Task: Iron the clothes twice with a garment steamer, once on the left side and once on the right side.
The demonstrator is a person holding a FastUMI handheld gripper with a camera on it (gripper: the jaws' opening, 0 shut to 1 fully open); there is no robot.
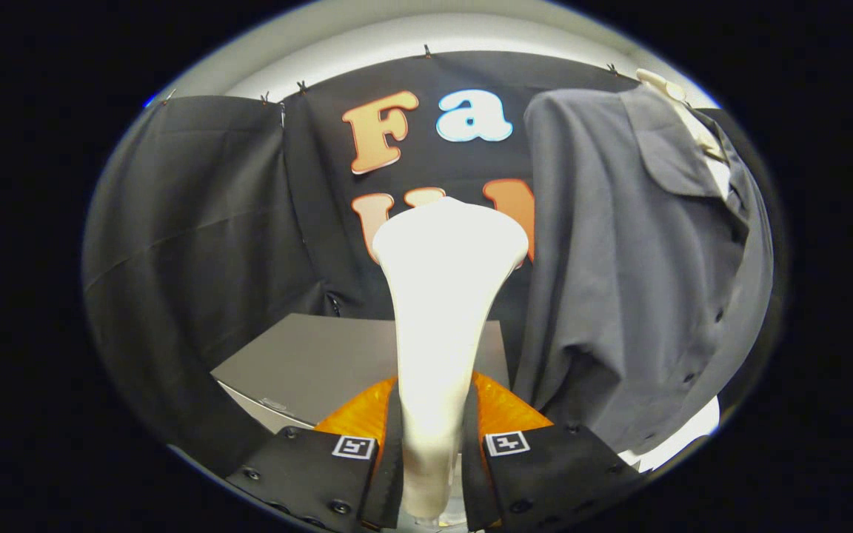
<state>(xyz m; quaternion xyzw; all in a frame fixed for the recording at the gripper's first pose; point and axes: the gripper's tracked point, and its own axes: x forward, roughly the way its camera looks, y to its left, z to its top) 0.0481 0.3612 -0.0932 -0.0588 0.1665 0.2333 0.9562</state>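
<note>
Light fell from above — the white flared plastic steamer head [447,244] glared, overexposed; edges bowed and blurred with fisheye distortion.

Smooth white plastic garment steamer [445,296], faintly glossy, sits clamped between the gripper [432,444] fingers, both pressing its handle. To its right hangs a grey woven cloth shirt [619,281], matt and softly creased, on a pale hanger [682,111] that looks like plastic. Beyond the fingers, a grey box [308,363] shows a smooth, dull top.
</note>
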